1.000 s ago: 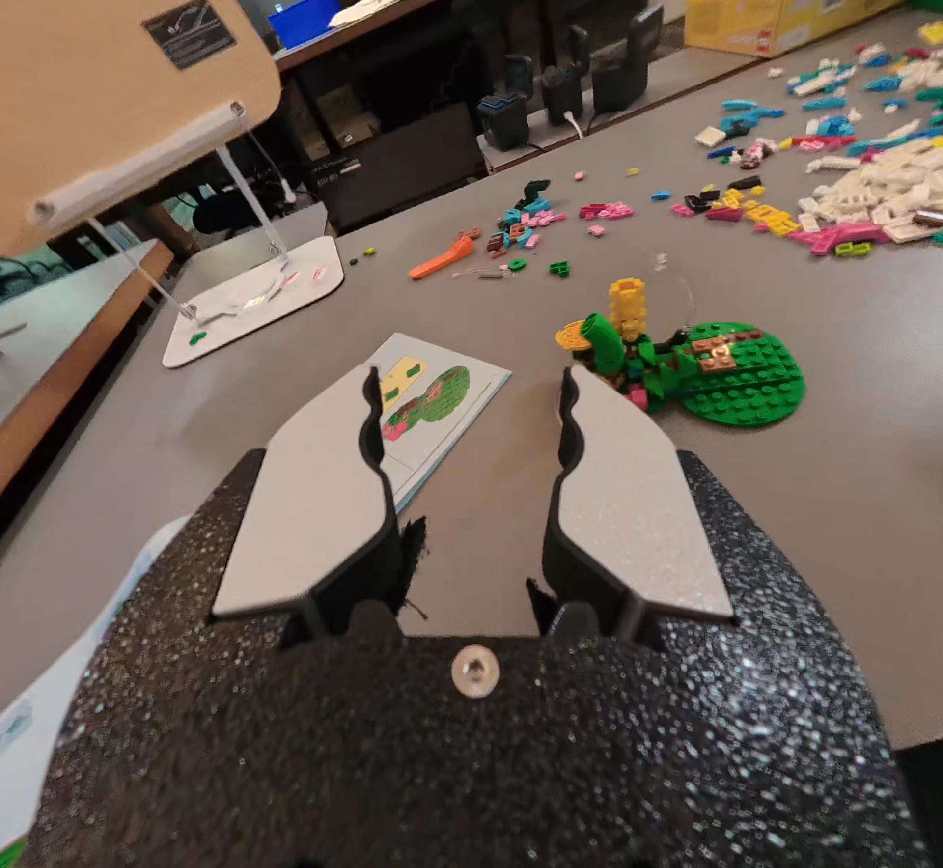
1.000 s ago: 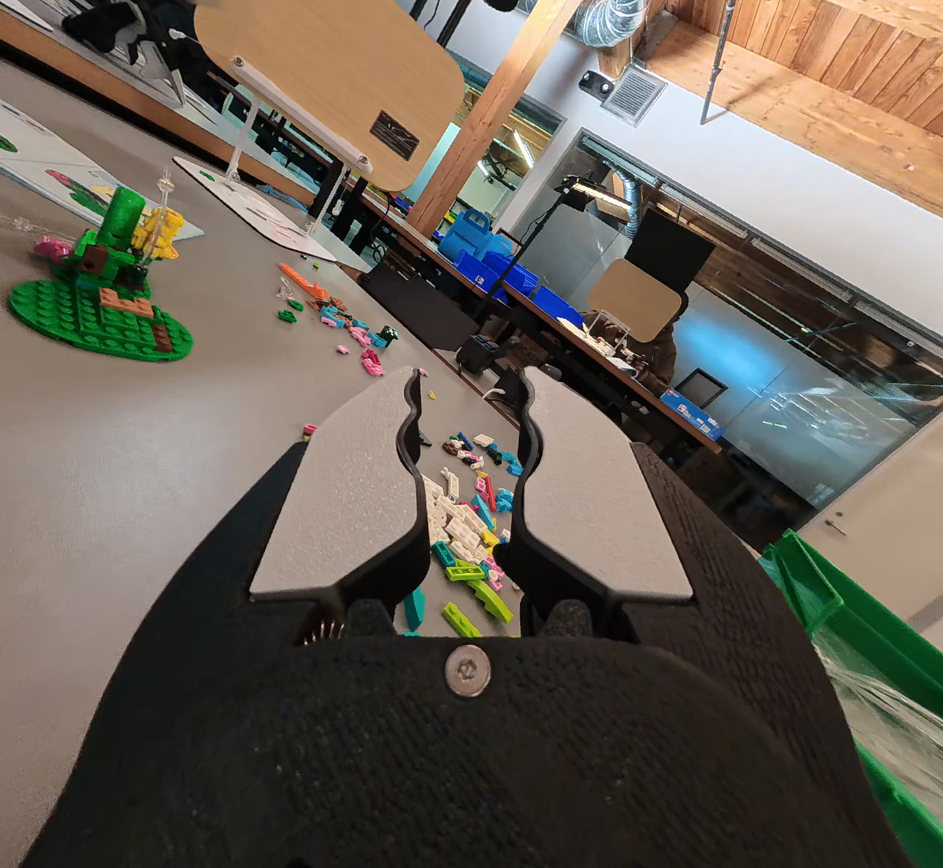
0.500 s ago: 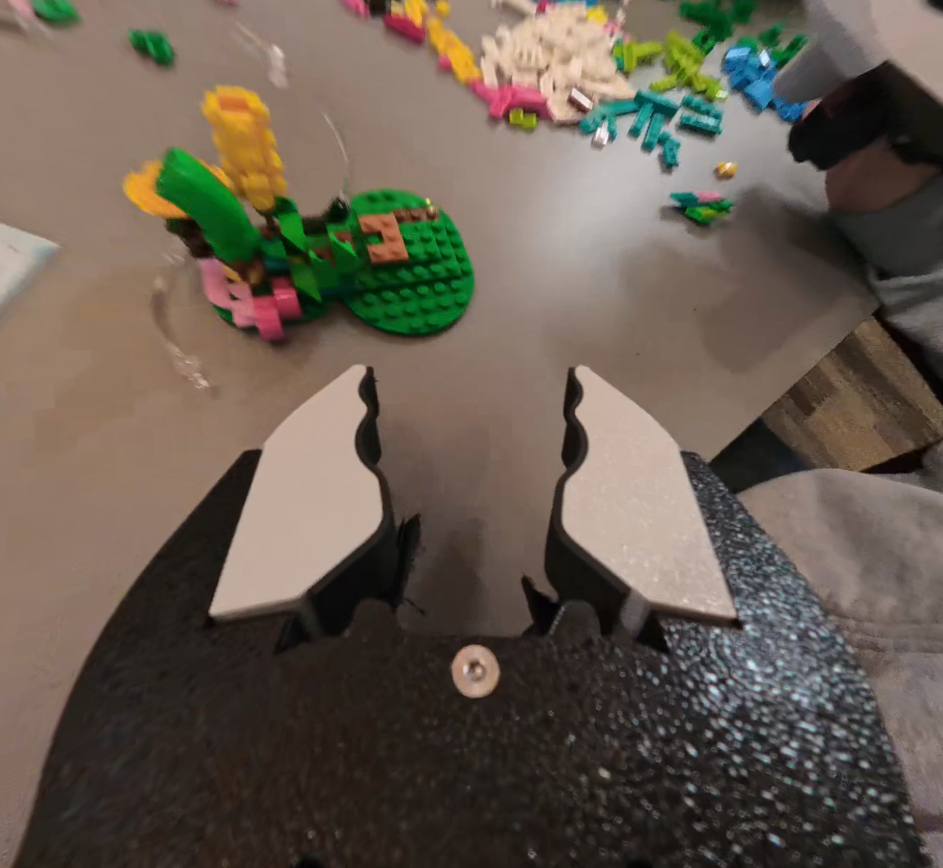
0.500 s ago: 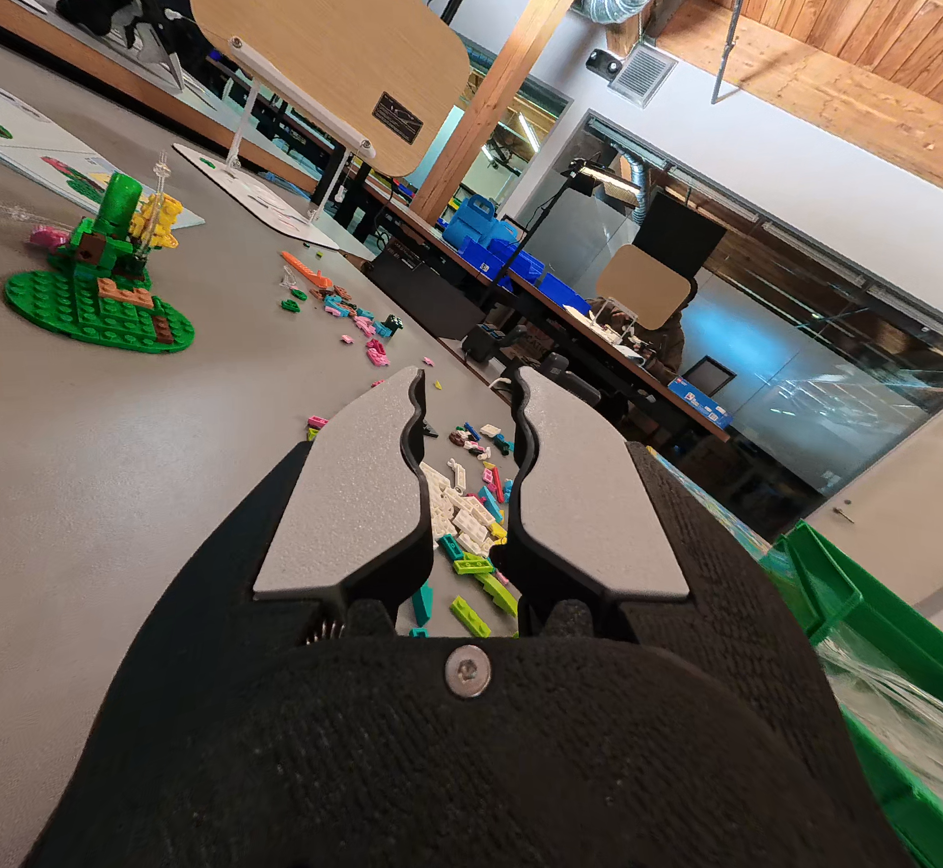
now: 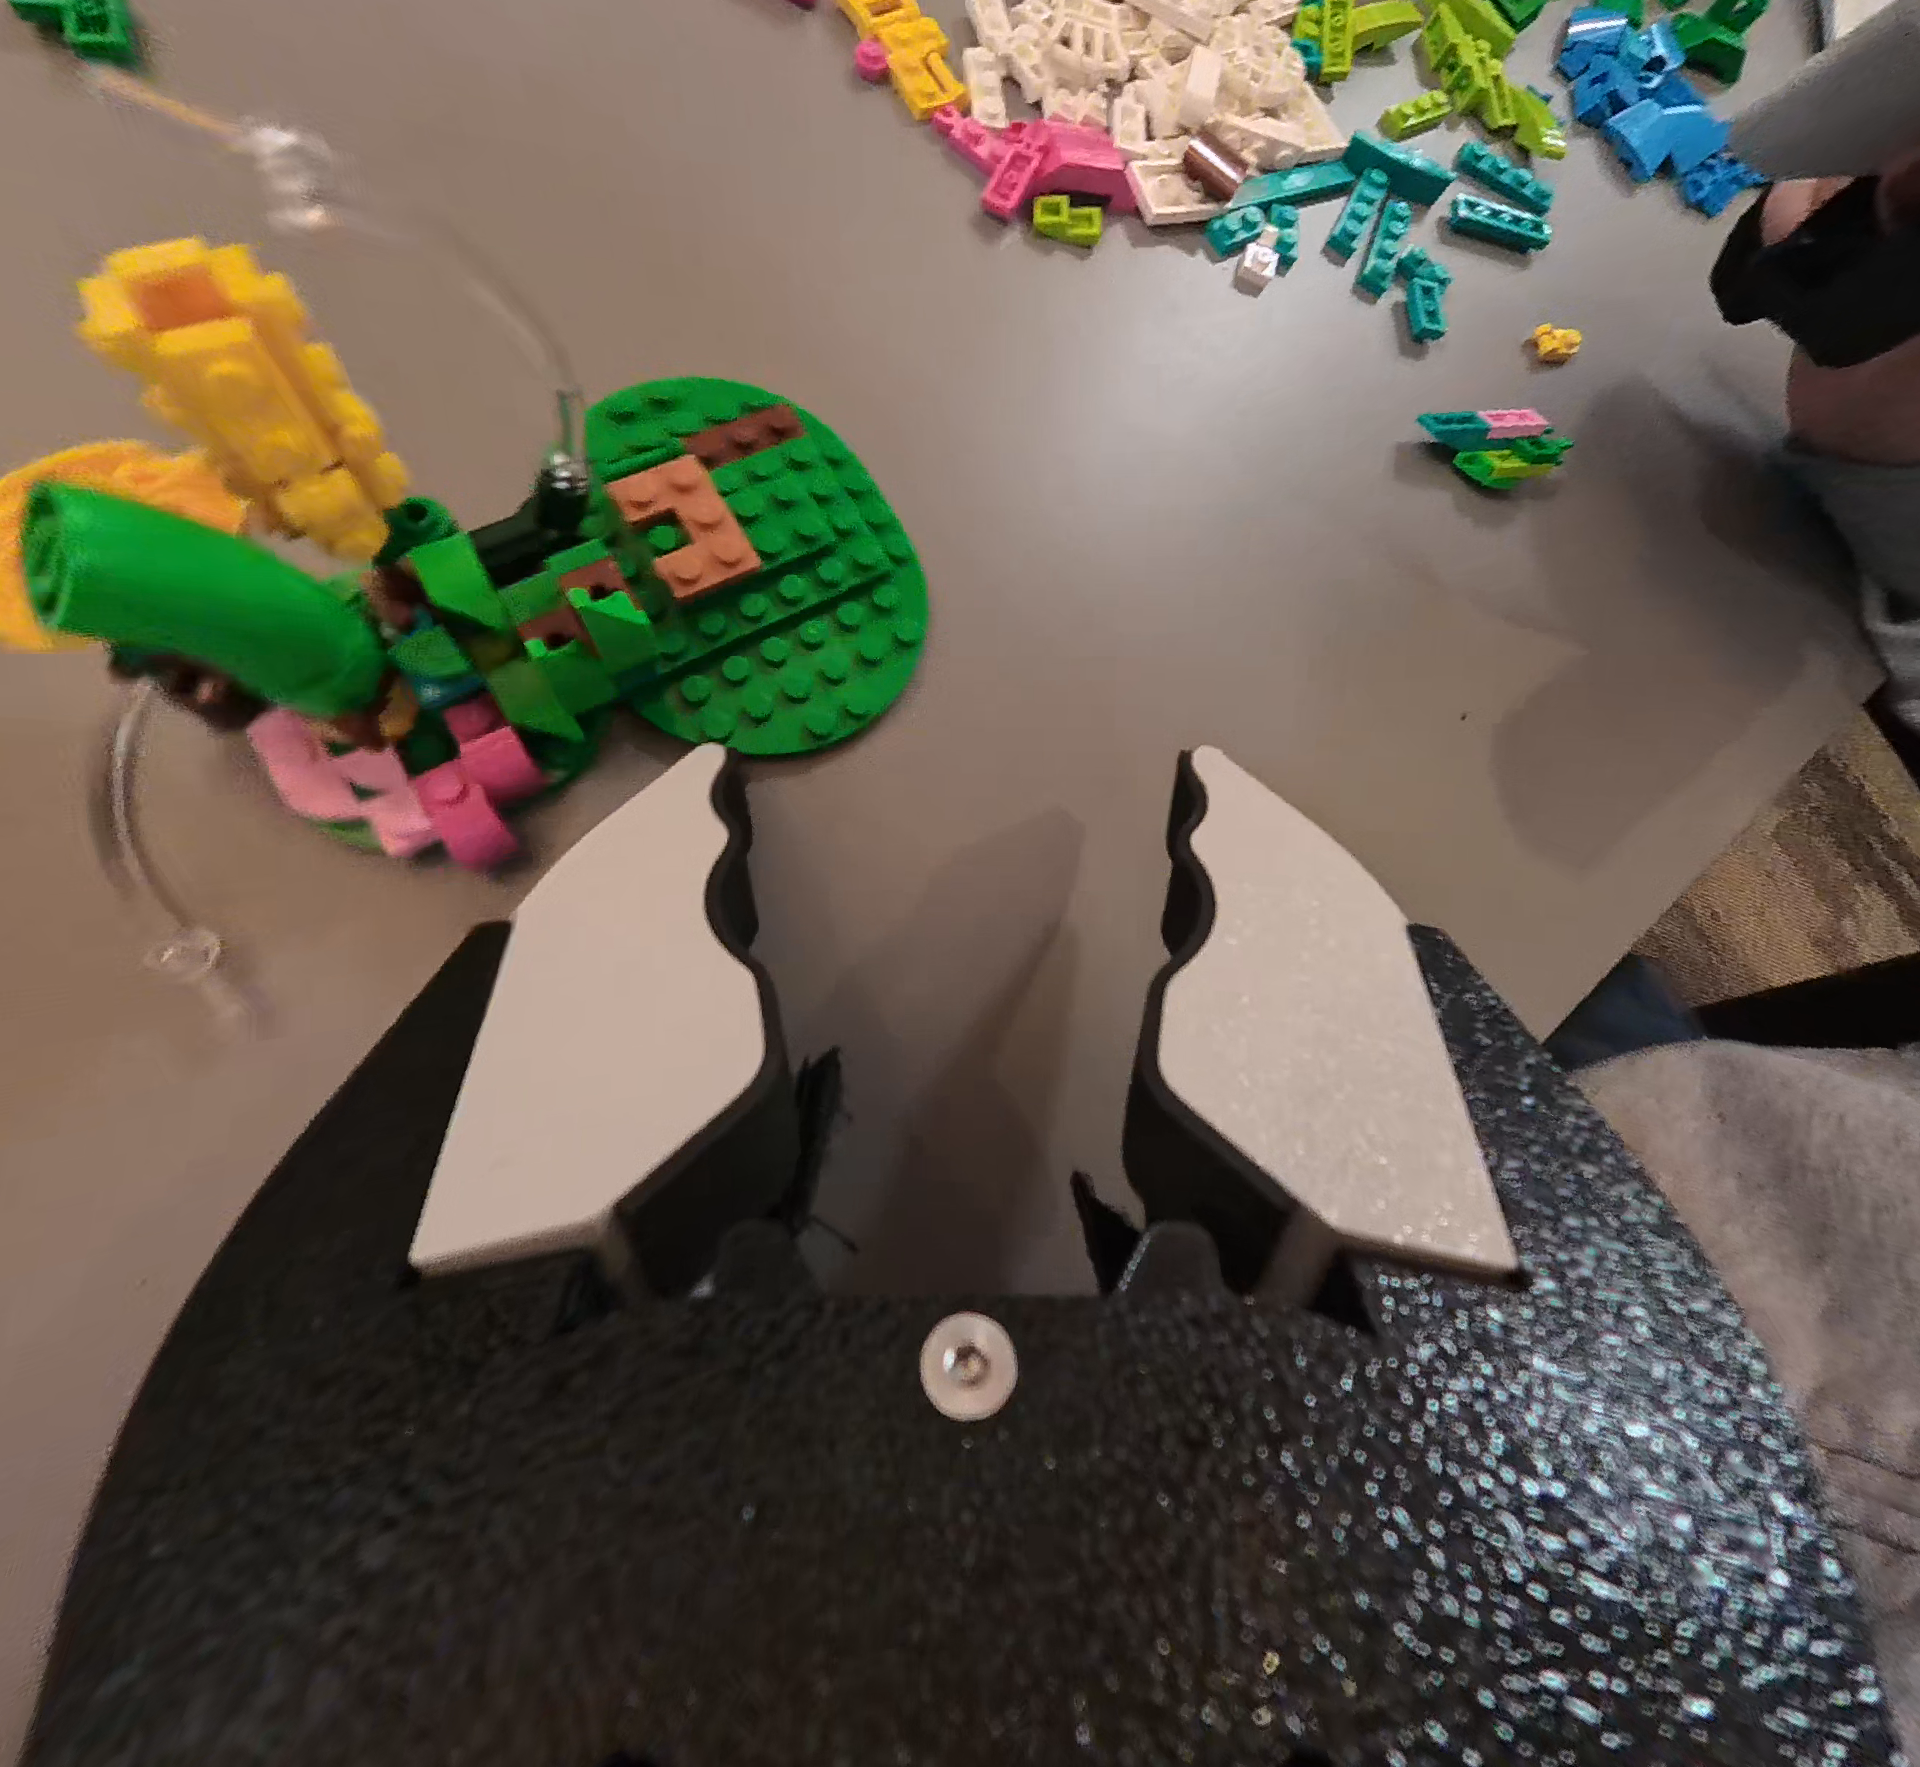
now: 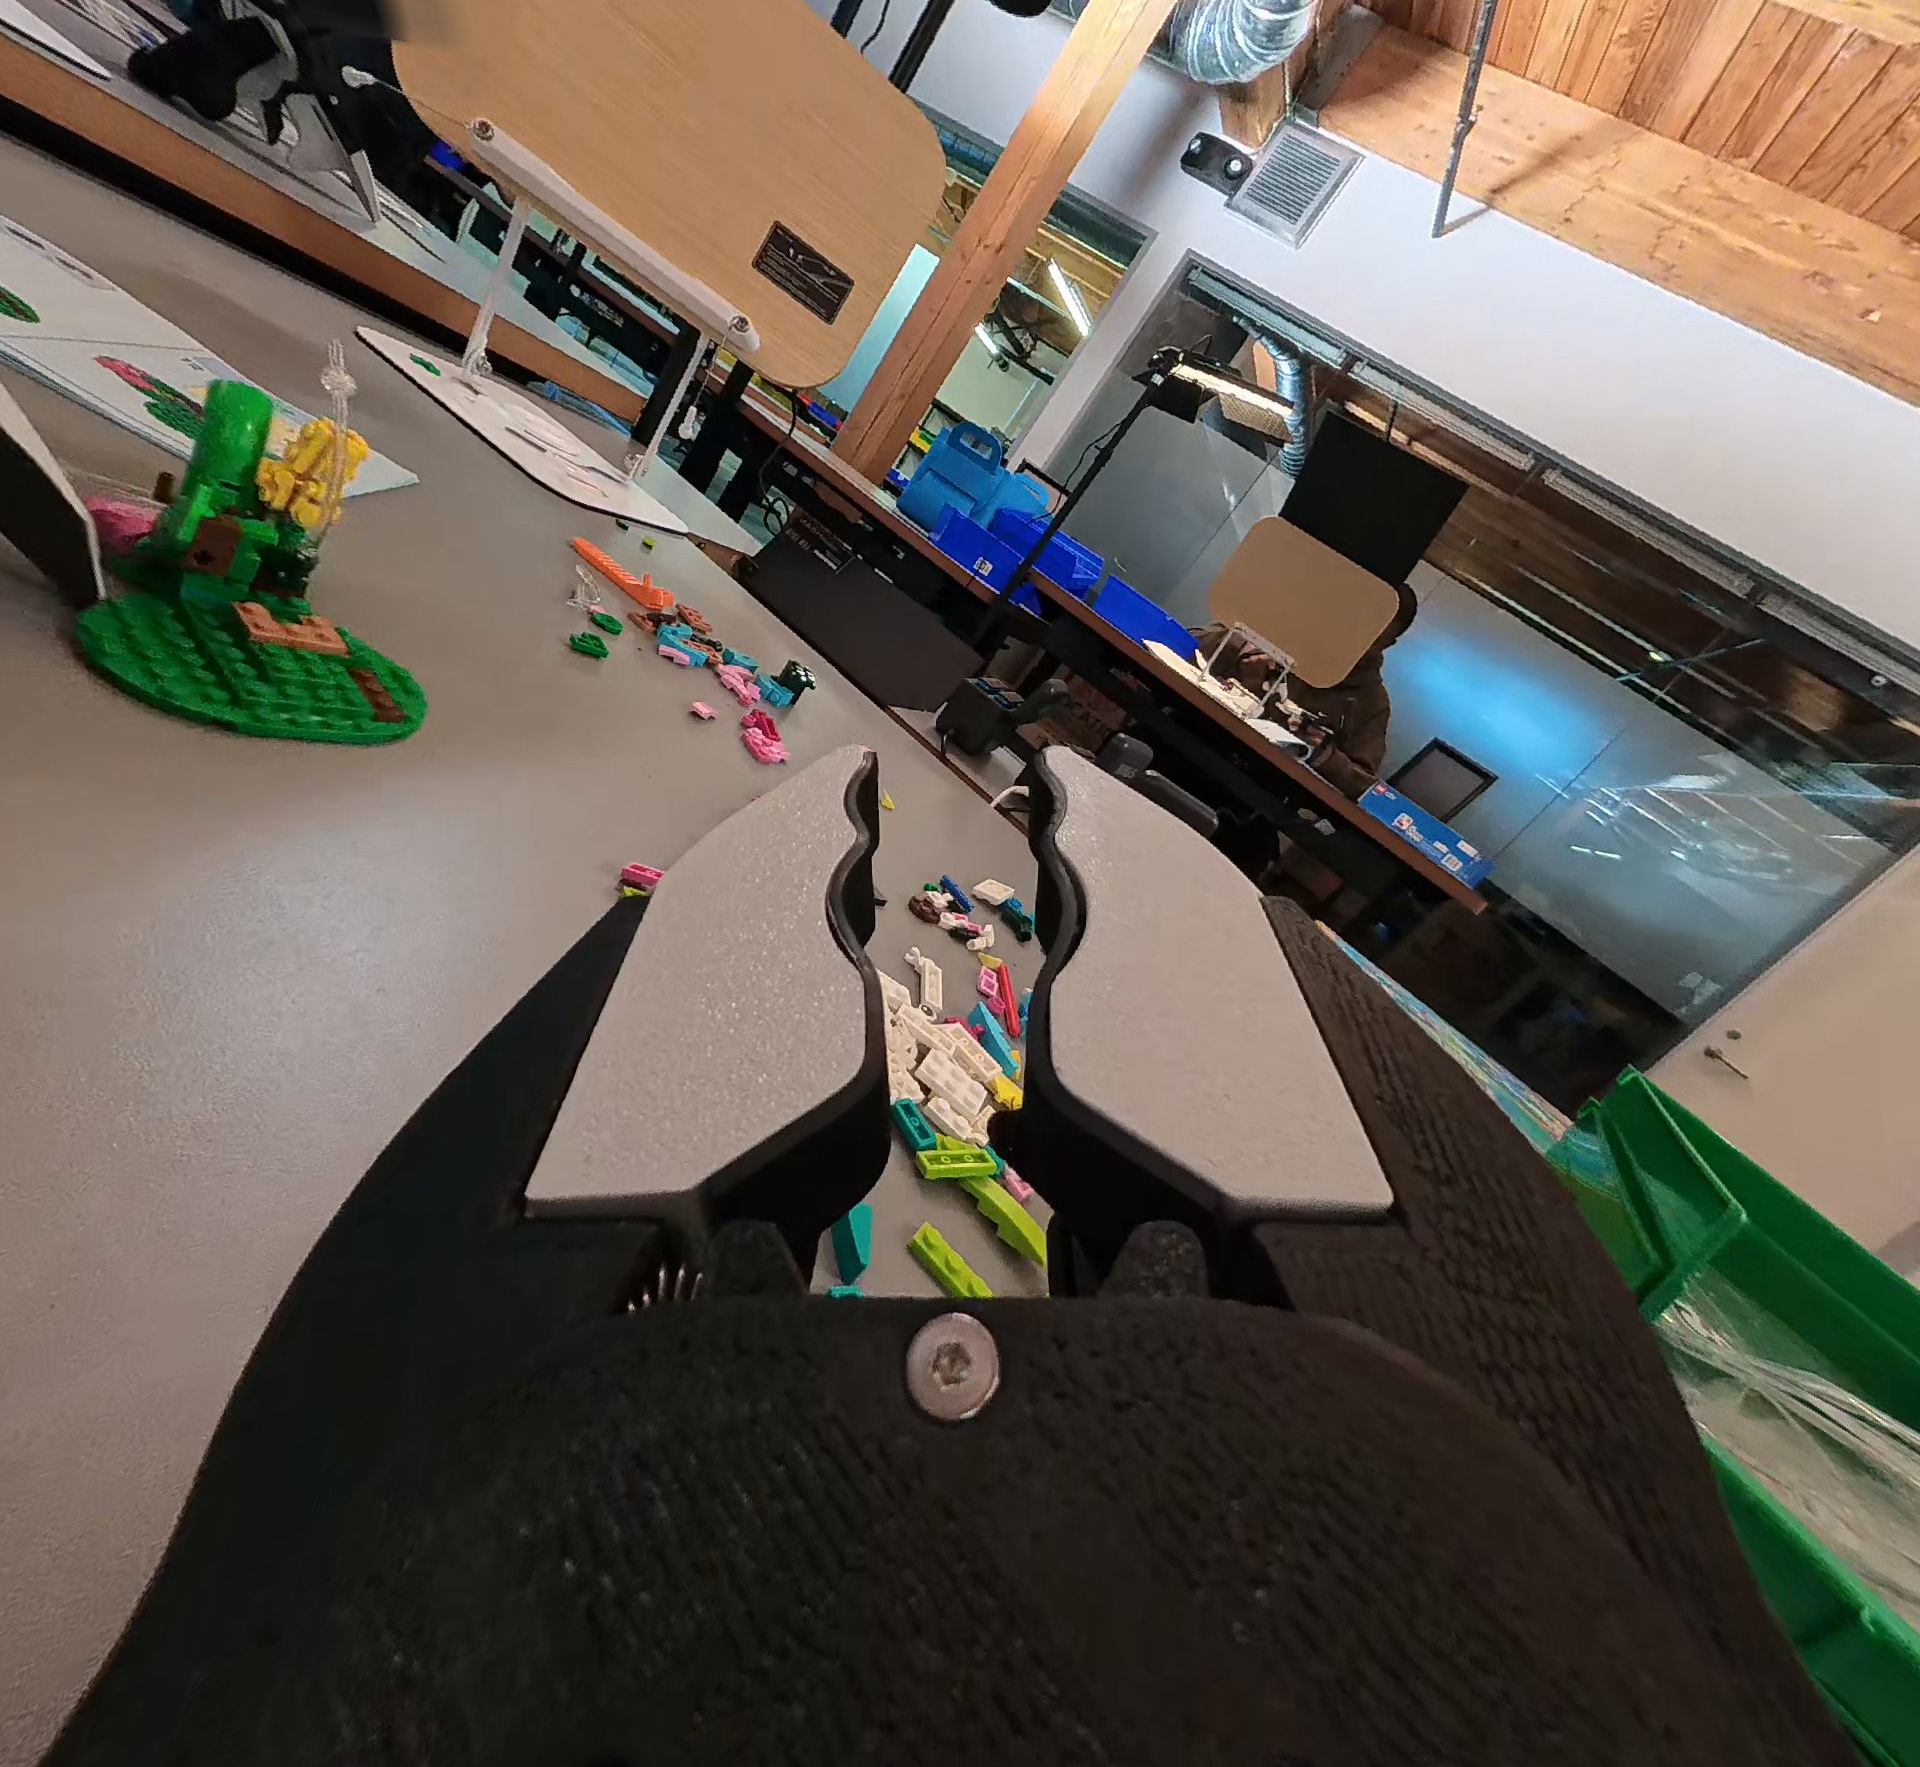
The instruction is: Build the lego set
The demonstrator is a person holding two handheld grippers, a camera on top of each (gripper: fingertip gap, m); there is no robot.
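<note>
My left gripper (image 5: 956,761) is open and empty, hovering over bare grey table just right of a brick model. The model has a round green baseplate (image 5: 790,595), a yellow flower (image 5: 249,398), a green stem (image 5: 197,595) and pink pieces at its base. My right gripper (image 6: 956,761) is open with a narrow gap and nothing between its pads. It hangs low over a pile of loose white, teal and lime bricks (image 6: 945,1063). The model also shows in the right wrist view (image 6: 260,678), far left. A finger of the right gripper (image 5: 1829,86) shows at the left wrist view's right edge.
Loose bricks (image 5: 1143,44) lie in colour groups at the far side. An orange brick separator (image 6: 623,574), an instruction booklet (image 6: 125,367) and a wooden board on a stand (image 6: 665,86) sit beyond the model. A green bin (image 6: 1766,1302) stands right. The table edge (image 5: 1766,782) is near. From the left gripper's tips to the yellow flower (image 5: 249,398) is close to 7 cm.
My left gripper has swung from facing across the table to looking down beside the model, and its jaws have widened a little. My right gripper's jaws have narrowed slightly, with nothing between them.
</note>
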